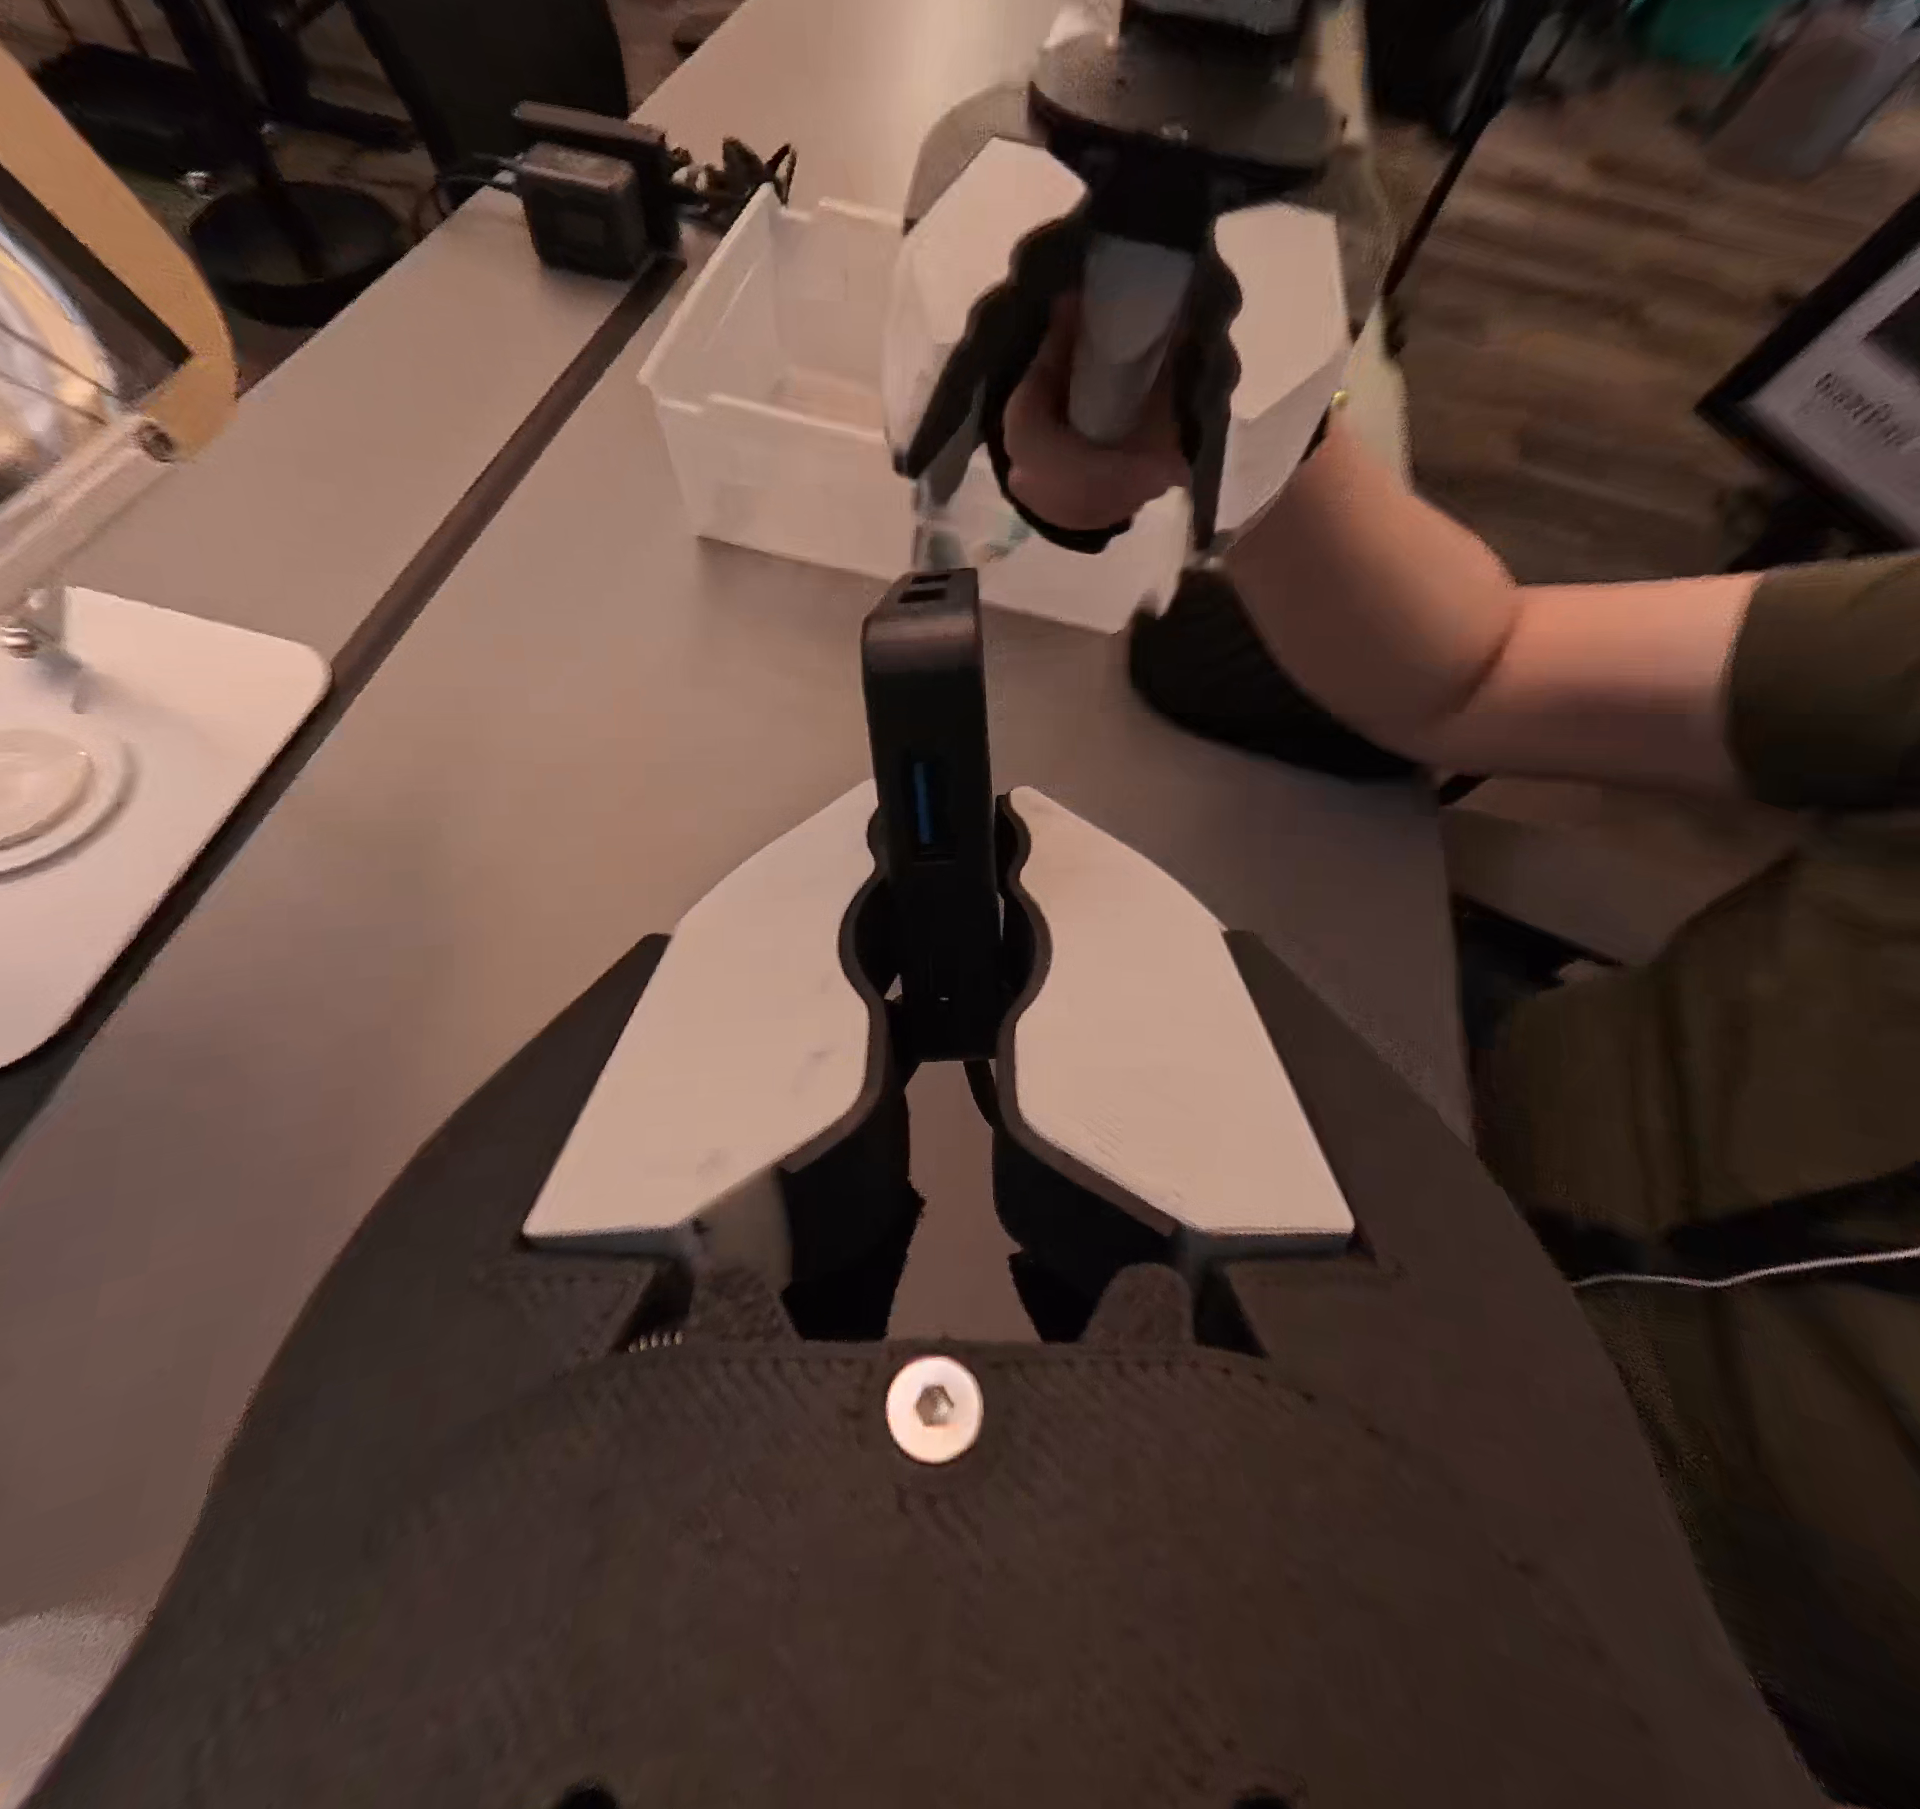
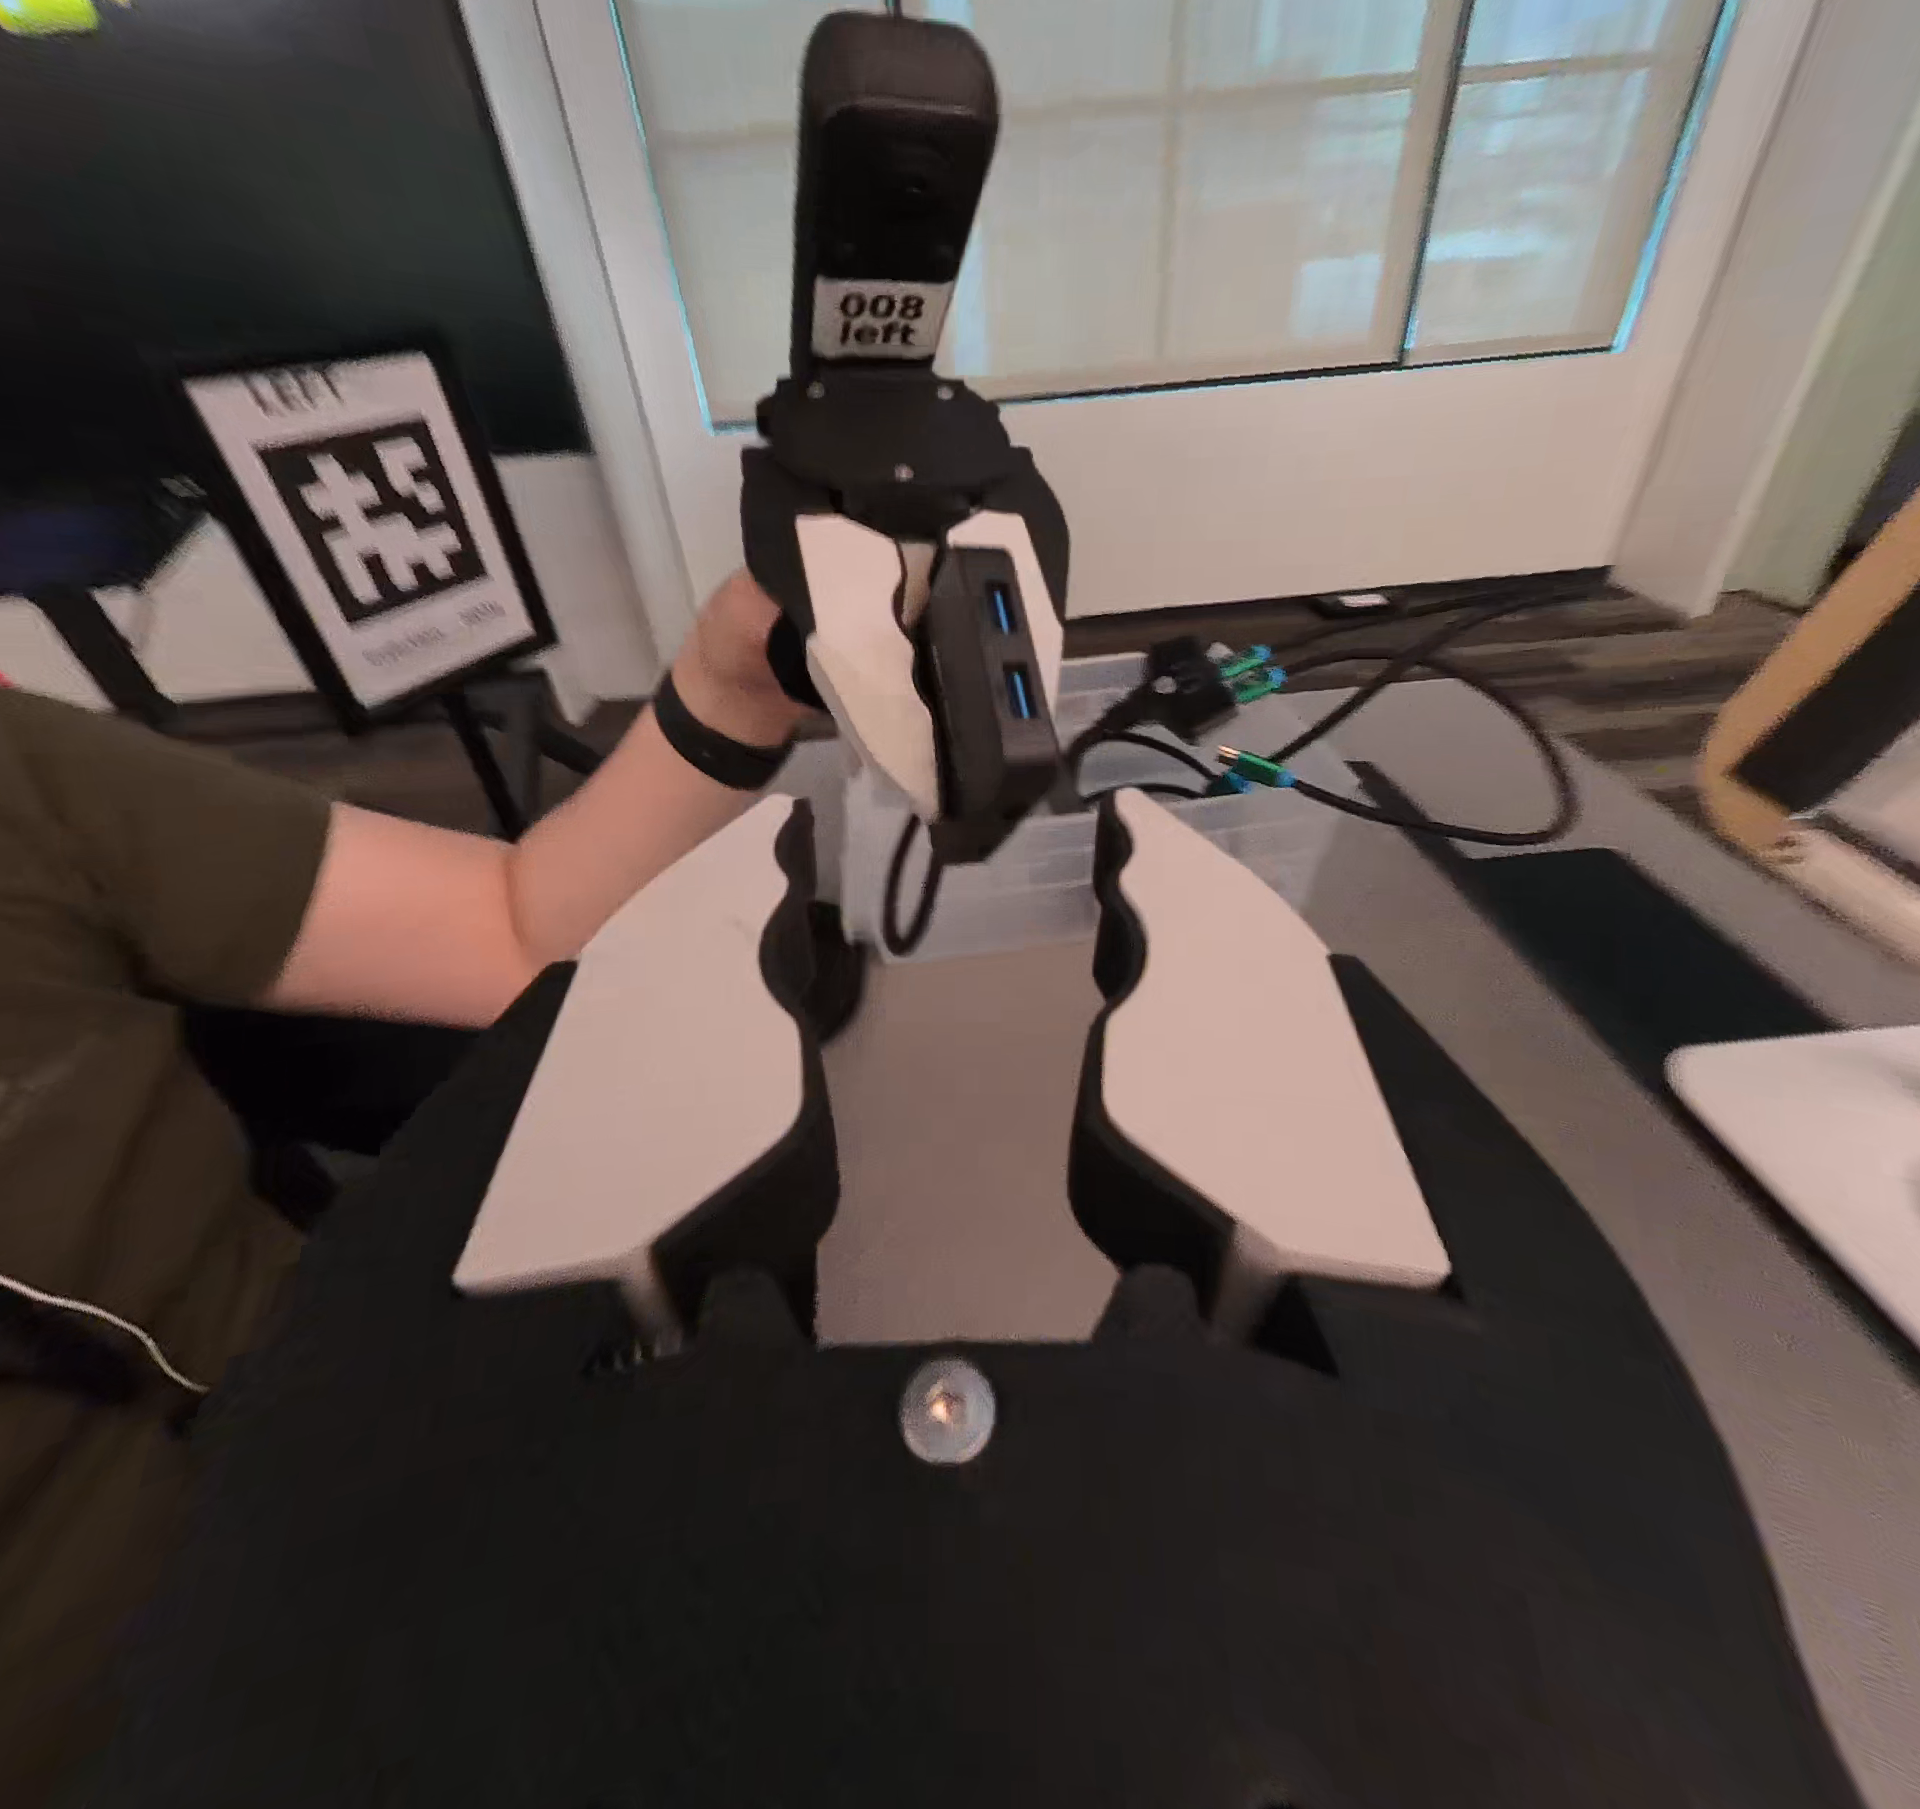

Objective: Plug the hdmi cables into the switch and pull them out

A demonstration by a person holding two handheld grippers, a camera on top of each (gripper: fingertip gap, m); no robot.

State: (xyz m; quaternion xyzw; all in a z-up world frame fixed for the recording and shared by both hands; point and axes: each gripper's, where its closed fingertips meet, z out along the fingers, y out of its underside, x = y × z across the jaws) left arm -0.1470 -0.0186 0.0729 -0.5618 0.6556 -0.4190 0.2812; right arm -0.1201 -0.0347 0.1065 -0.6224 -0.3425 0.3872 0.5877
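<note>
Black switch [image 1: 925,772] clamped in left gripper [image 1: 940,824]; right gripper [image 2: 951,886] spread empty; cables [image 2: 1455,783] at two o'clock on table [image 2: 1558,1032].

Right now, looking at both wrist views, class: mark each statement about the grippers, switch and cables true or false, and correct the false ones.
1. The left gripper is shut on the black switch. True.
2. The right gripper holds a cable. False: it is open and empty.
3. Blue ports show on the switch. True.
4. The cables with green plugs are plugged into the switch. False: they lie loose on the table, apart from it.
5. The white bin stands on the floor. False: it stands on the table.
</note>
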